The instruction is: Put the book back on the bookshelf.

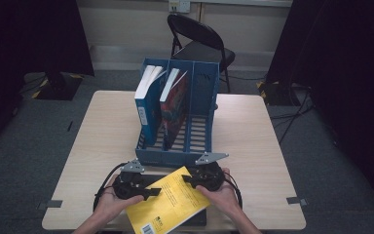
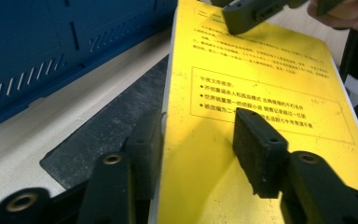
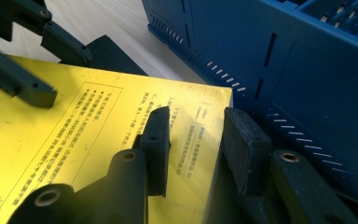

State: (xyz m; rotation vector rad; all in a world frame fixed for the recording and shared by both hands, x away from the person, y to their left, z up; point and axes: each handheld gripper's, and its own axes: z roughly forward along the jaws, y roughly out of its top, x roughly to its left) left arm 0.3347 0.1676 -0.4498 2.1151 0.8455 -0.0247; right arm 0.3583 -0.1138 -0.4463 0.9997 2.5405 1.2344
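Yellow book [image 1: 168,204] lies tilted at the near edge of the table [image 1: 253,146], at about 6 o'clock from the blue file rack [image 1: 180,117], with its back cover and a barcode facing up. Left gripper [image 1: 148,192] takes the book's edge at 9 o'clock: in the left gripper view one jaw rests on the printed cover and the other sits under the edge, so the book [image 2: 261,107] is clamped between narrow jaws. Right gripper [image 1: 189,179] straddles the far corner at 1 o'clock; the right gripper view shows one pad on the cover [image 3: 98,140] and one beyond the edge, but I cannot tell whether they press. Both hands hold the grippers from 6 o'clock. Two books [image 1: 160,105] stand in the rack, and a black folding chair [image 1: 199,44] stands beyond it at 12 o'clock.
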